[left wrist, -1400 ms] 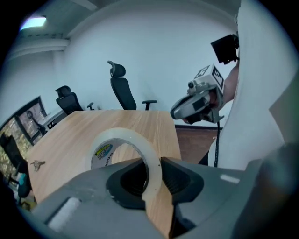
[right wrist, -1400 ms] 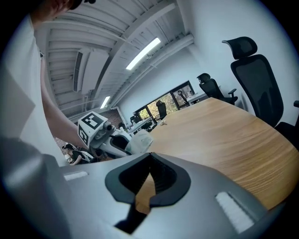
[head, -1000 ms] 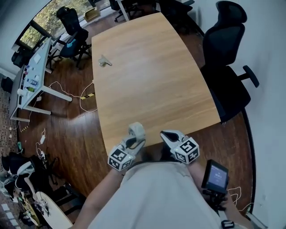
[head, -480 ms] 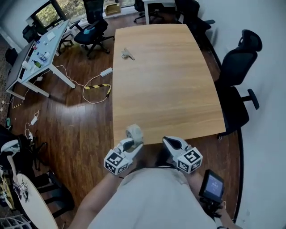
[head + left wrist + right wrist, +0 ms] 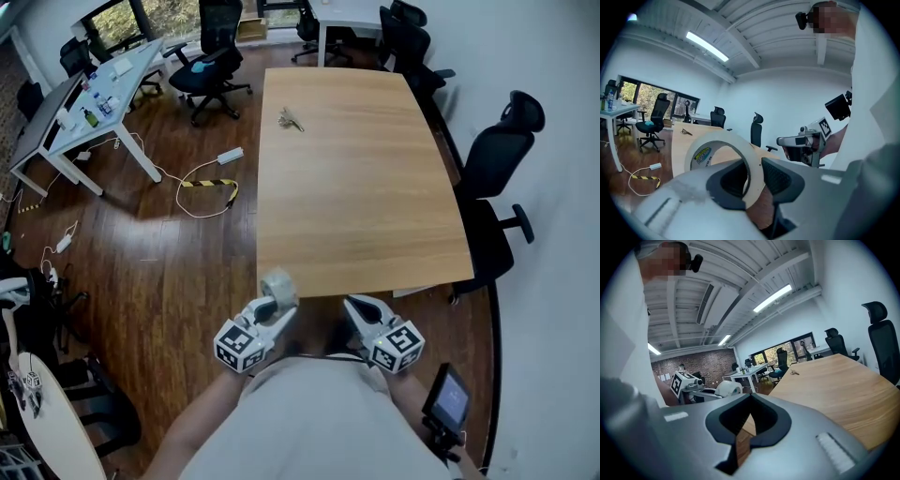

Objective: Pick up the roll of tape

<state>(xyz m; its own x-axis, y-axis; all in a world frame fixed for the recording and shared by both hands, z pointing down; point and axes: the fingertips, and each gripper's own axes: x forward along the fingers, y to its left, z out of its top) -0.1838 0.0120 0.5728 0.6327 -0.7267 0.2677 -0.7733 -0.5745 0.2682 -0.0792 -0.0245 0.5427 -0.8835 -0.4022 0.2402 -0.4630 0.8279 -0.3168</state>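
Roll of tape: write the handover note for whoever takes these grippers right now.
Left gripper: shut on the roll of tape, pinching its wall with one jaw inside the core.
Right gripper: shut, nothing in it.
Where: the tape is off the table, held in the air just short of its near edge.
Done: the pick-up.
Left: nothing of the pick itself; just keep the grip firm.
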